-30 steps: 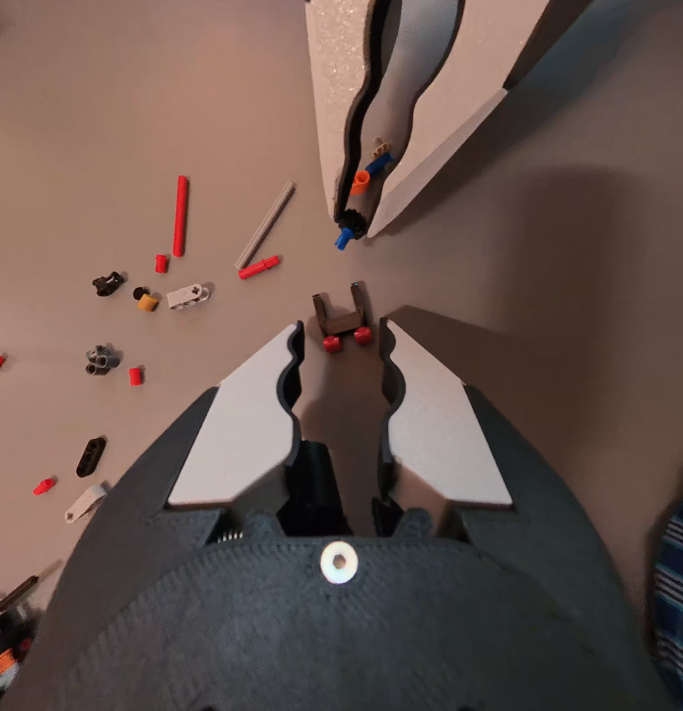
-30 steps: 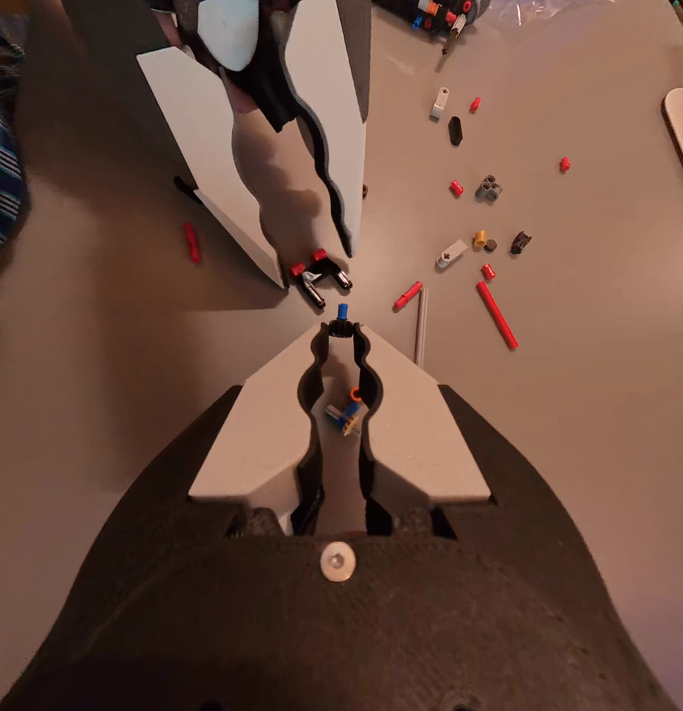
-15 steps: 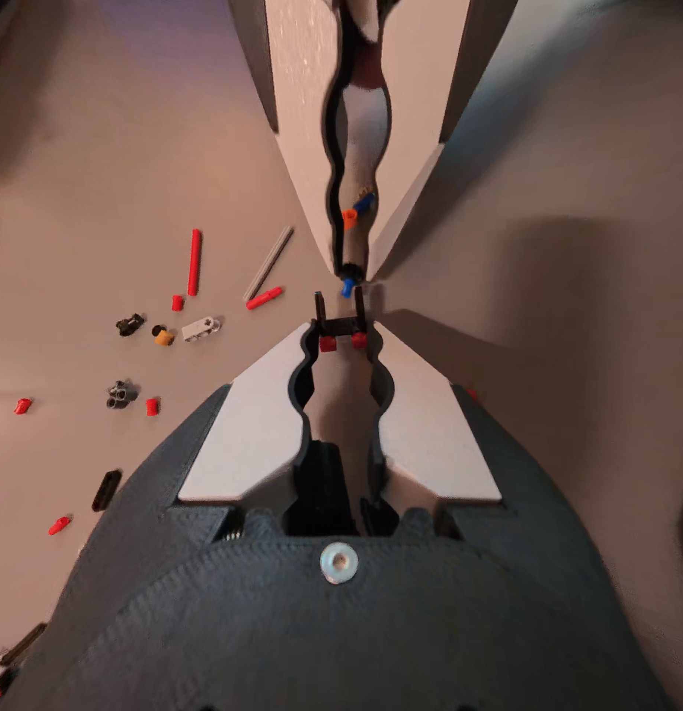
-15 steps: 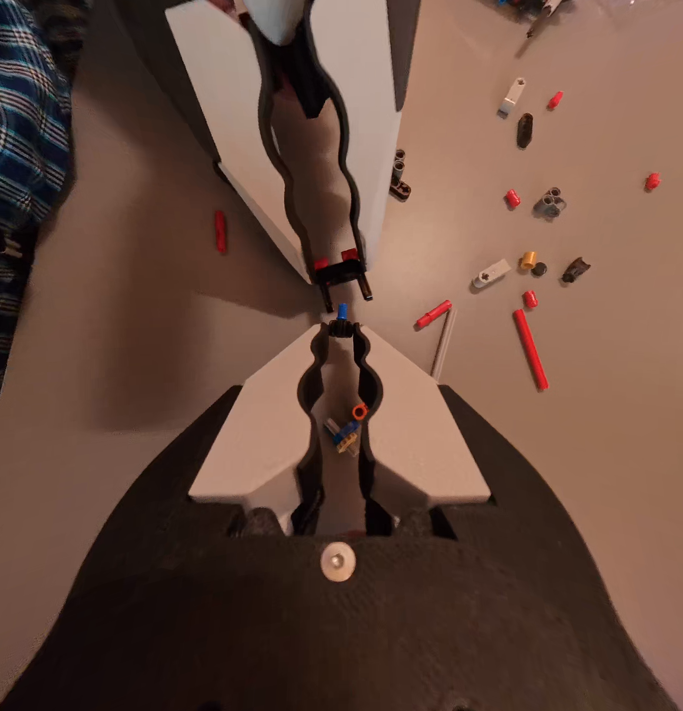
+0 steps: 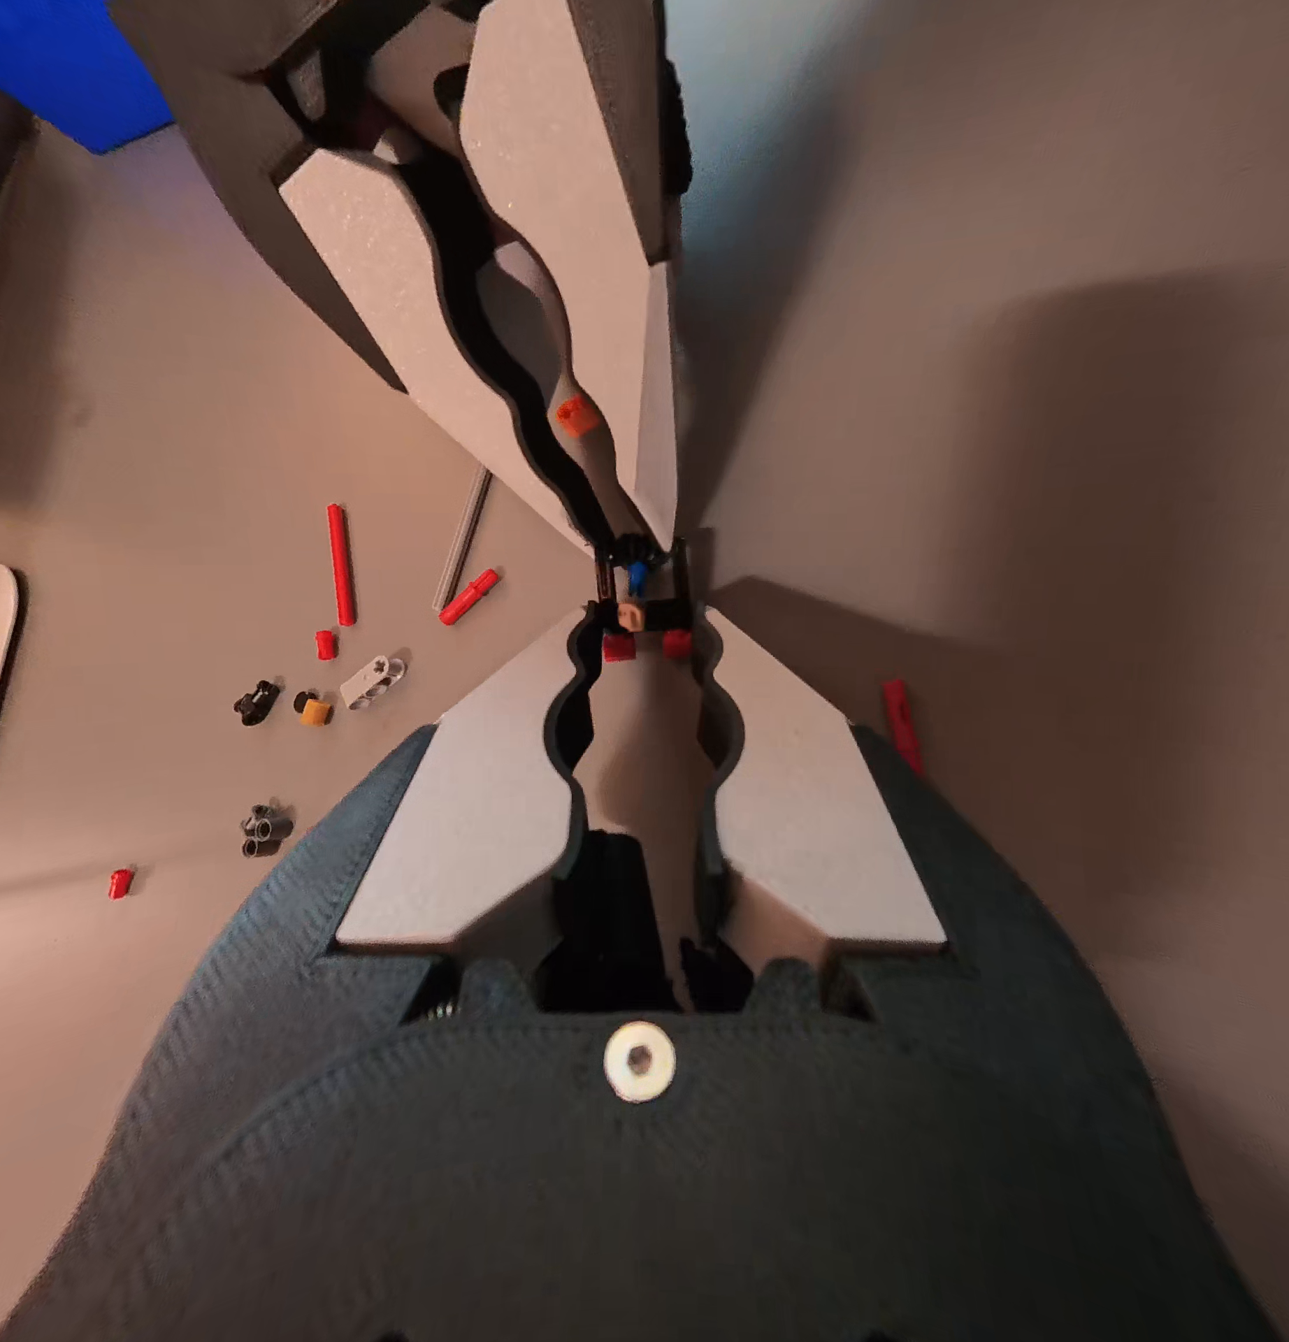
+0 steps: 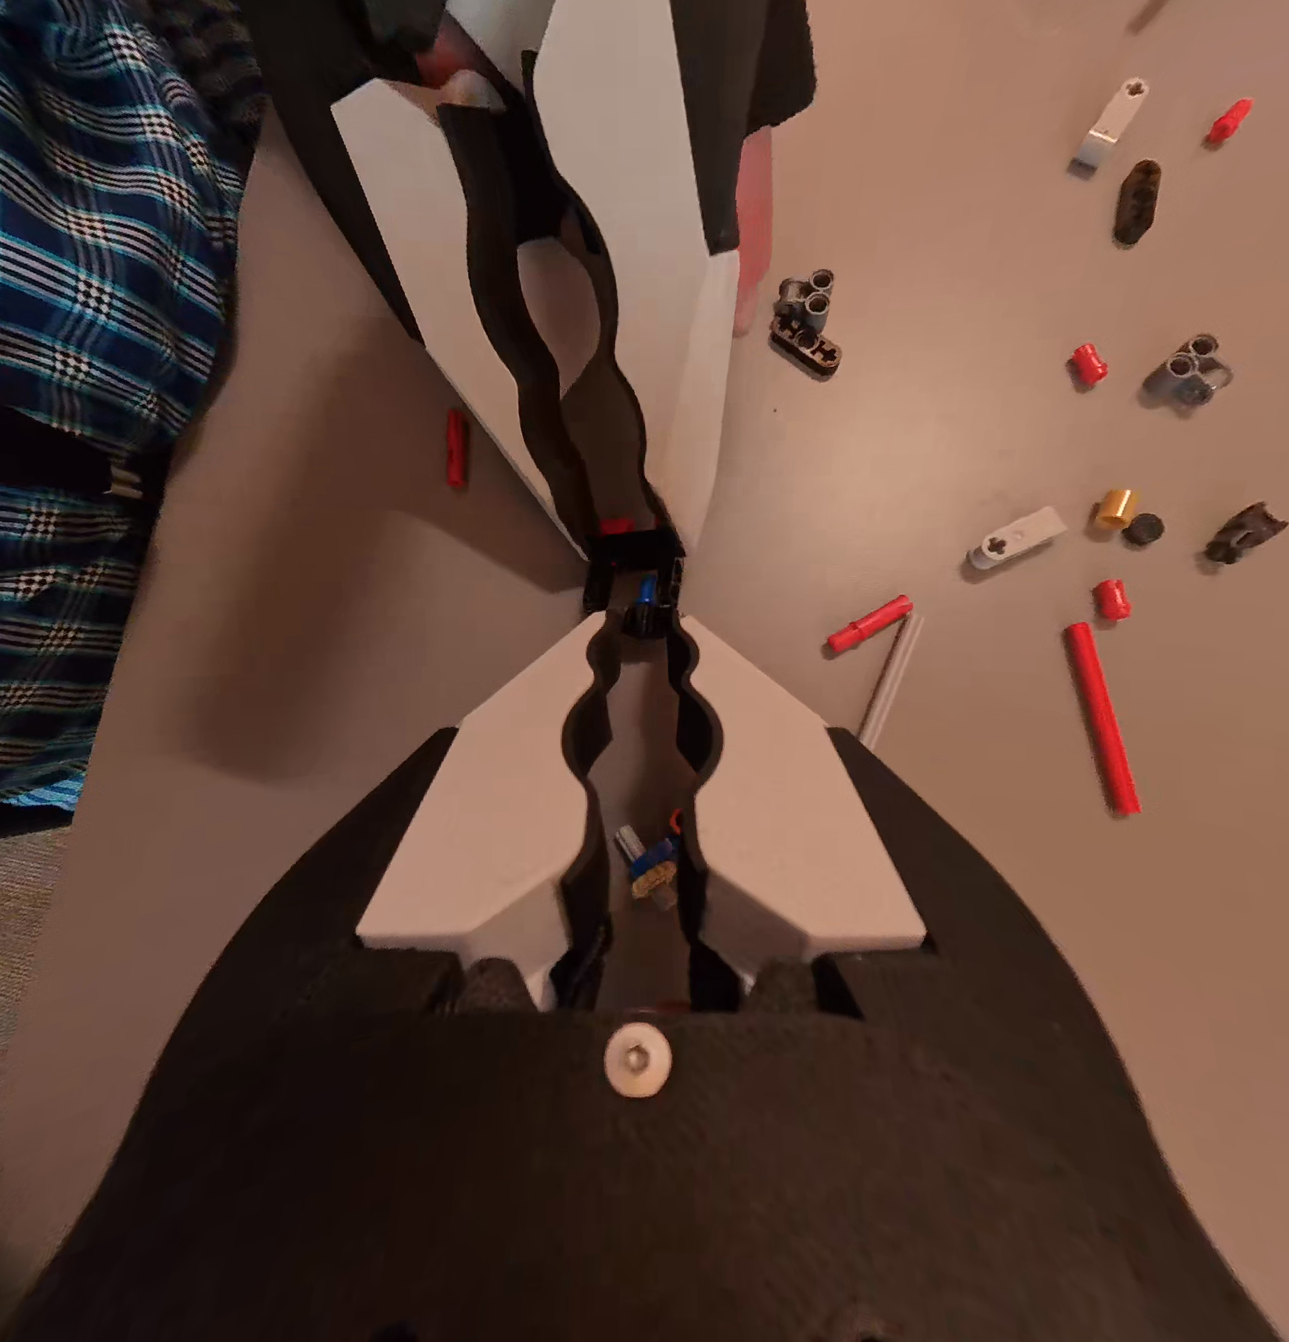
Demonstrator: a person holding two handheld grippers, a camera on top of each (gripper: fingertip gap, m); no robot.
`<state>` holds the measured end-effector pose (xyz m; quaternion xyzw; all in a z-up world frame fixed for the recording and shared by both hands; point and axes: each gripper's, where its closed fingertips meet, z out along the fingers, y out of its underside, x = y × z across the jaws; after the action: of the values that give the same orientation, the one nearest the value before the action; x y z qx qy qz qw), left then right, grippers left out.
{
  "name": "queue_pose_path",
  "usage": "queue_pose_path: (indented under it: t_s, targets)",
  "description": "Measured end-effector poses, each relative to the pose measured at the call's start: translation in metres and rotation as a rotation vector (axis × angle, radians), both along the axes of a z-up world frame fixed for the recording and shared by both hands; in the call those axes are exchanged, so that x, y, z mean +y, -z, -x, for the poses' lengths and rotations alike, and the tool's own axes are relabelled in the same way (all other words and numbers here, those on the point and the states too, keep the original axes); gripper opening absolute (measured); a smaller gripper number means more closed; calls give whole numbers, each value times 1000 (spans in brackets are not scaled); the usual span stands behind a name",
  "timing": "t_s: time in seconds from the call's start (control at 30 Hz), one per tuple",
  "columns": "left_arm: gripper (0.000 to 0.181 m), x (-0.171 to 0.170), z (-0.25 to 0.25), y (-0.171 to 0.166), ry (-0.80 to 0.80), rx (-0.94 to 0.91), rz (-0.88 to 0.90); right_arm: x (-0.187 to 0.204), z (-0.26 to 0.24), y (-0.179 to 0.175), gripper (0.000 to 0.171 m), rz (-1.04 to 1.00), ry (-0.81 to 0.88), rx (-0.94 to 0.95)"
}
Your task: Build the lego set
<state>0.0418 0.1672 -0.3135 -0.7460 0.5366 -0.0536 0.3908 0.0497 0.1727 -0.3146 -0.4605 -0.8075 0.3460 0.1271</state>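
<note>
My left gripper (image 5: 645, 617) is shut on a black U-shaped frame (image 5: 667, 616) with two red pins (image 5: 620, 648) and holds it above the table. My right gripper (image 6: 641, 626) is shut on a small black gear with a blue pin (image 6: 645, 590). The two grippers meet tip to tip. The blue pin (image 5: 636, 575) sits between the frame's two arms and points at its crossbar. In the right wrist view the frame (image 6: 631, 548) is at the tip of the left gripper (image 6: 631, 534). An assembly of blue, tan and orange parts (image 6: 652, 864) hangs farther back between the right fingers.
Loose parts lie on the tan table: a long red axle (image 6: 1103, 715), a grey axle (image 6: 890, 679), a red pin (image 6: 868, 623), grey connectors (image 6: 1186, 370), a yellow bush (image 6: 1115, 508) and a light grey beam (image 6: 1019, 545). A person's plaid clothing (image 6: 82, 363) is at the left.
My left gripper closed on the black frame and lifted it off the table. Both grippers came together, so the blue pin now sits between the frame's arms.
</note>
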Motion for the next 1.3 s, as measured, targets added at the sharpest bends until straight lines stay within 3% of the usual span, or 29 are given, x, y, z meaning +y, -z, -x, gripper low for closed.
queue_pose_path:
  t_s: [0.53, 1.3]
  targets:
    - [23, 2, 0, 1, 12, 100, -41, 2, -2, -5, 9, 156, 58, -143]
    - [23, 4, -1, -4, 80, 258, -326, -4, -2, -4, 9, 368, 176, -256]
